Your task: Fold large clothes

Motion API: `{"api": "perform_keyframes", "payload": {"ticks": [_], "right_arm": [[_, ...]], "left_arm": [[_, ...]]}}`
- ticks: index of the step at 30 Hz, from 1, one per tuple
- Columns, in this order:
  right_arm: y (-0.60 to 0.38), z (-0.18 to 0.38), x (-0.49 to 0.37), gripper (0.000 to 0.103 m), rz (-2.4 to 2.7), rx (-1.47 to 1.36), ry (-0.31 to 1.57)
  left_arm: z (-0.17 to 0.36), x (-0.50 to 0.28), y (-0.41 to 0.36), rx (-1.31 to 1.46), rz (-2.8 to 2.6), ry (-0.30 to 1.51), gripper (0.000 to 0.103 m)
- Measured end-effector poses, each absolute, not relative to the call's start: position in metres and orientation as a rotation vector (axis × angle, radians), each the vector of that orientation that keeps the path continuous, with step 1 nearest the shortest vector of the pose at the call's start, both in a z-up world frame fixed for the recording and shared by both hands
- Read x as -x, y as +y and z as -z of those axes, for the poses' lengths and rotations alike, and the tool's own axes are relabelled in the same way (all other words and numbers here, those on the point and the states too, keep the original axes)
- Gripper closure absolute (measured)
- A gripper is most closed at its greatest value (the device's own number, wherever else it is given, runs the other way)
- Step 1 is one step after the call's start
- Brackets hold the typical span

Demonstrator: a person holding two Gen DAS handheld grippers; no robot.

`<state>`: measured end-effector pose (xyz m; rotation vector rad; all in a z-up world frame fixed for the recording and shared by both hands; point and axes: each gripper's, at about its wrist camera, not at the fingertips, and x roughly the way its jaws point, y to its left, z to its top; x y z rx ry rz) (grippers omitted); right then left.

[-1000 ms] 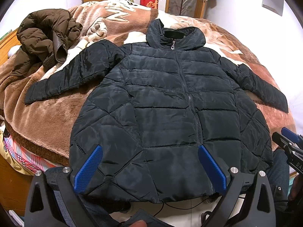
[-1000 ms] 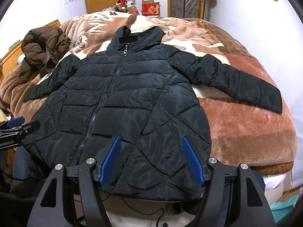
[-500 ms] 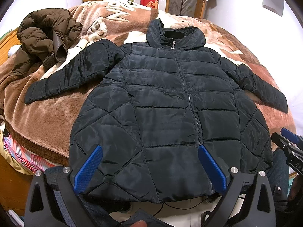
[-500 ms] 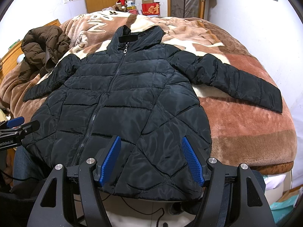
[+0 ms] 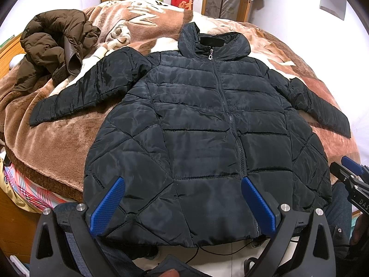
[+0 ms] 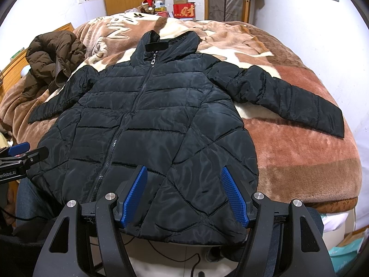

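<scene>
A black quilted puffer jacket [image 5: 203,133] lies flat, front up and zipped, on the bed, with both sleeves spread out and the hood at the far end. It also shows in the right wrist view [image 6: 147,124]. My left gripper [image 5: 182,184] is open and empty, held above the jacket's hem left of the zip. My right gripper [image 6: 183,173] is open and empty, above the hem right of the zip. Each gripper's tip shows at the edge of the other's view.
A brown fleece blanket [image 5: 57,143] covers the bed. A crumpled brown coat [image 5: 53,53] lies at the far left, near the black jacket's left sleeve. A white wall [image 6: 322,34] runs along the right. Boxes [image 6: 184,9] and a wardrobe stand behind the bed.
</scene>
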<state>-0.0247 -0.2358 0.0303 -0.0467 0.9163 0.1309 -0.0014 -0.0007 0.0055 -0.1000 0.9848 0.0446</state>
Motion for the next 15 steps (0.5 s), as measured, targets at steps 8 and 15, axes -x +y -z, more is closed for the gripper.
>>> {"api": "perform_keyframes", "payload": {"ticks": [8,15], "right_arm": [[-0.2376,-0.0318,0.0221,0.036,-0.131,0.047,0.918],[-0.2346,-0.029,0.02,0.036,-0.138,0.044,0.923]], "left_arm": [[-0.0054,0.0014,-0.0019,0.1,-0.043,0.987,0.001],[-0.0002,0.0007,-0.0068,0.103,-0.041,0.994,0.001]]}}
